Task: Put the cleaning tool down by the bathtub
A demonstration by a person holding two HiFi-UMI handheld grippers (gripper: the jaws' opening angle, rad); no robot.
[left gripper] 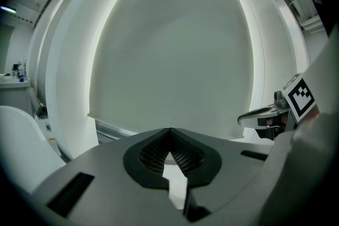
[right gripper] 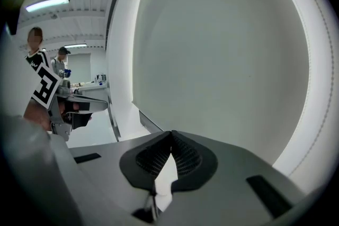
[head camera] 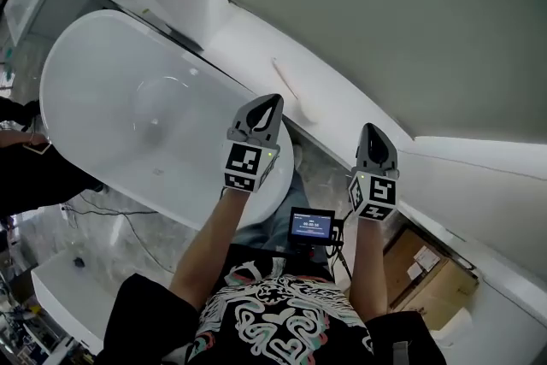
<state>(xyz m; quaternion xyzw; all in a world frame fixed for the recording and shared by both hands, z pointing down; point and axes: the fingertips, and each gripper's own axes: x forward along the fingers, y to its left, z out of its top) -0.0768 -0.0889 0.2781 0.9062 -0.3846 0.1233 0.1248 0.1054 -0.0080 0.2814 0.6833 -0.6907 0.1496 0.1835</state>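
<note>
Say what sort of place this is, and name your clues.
Probably a bathroom display or test set: a white bathtub on a marbled floor, with a cardboard box and loose cables nearby.

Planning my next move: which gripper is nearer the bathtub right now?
Left. In the head view the left gripper shows over the rim at one end of the bathtub; the right gripper is off to the side, clear of that rim.

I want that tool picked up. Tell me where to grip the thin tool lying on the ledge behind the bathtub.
Probably mid-length on the thin tool, coming from above with jaws set across it: it lies flat on the white ledge, slim and straight, so only its top is free. Its ends are too faint to judge.
</note>
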